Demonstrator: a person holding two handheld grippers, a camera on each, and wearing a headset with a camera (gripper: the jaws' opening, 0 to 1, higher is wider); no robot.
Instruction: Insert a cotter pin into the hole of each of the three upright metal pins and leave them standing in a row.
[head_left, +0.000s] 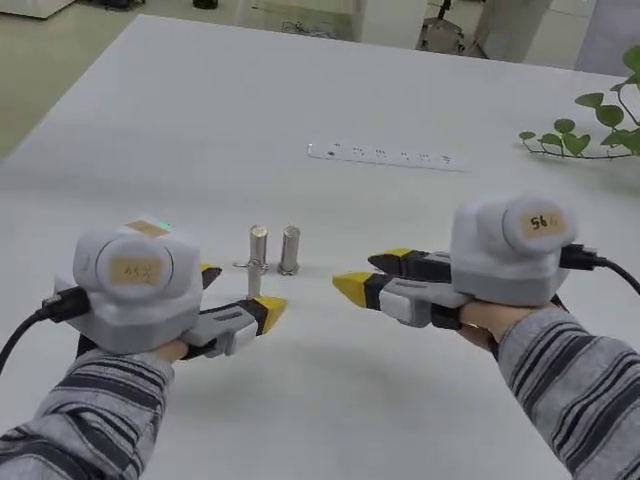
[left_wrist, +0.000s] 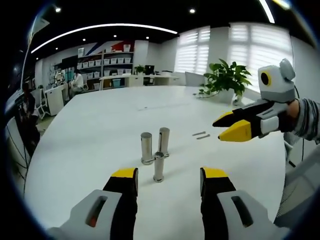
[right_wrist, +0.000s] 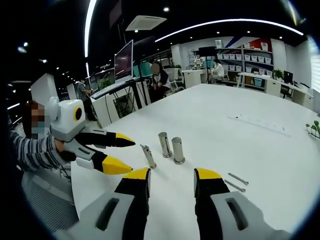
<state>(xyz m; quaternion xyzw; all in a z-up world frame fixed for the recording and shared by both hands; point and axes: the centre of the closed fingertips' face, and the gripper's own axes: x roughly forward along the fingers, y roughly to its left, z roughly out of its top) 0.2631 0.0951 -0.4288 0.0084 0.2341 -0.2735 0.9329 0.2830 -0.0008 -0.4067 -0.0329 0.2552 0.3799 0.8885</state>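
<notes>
While metal pins (left_wrist: 158, 156) stand clustered (one cottered), left gripper (left_wrist: 170, 175), right gripper (right_wrist: 172, 175) jaws released.

Shiny bare-metal pins (head_left: 273, 249) on a smooth matt white table (head_left: 400, 380)

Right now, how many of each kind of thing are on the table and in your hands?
Upright metal pins: 3
Cotter pins: 3, one through the front pin, two loose
Power strip: 1
Plant: 1
Claws: 2, left claw, right claw
Total: 10
</notes>
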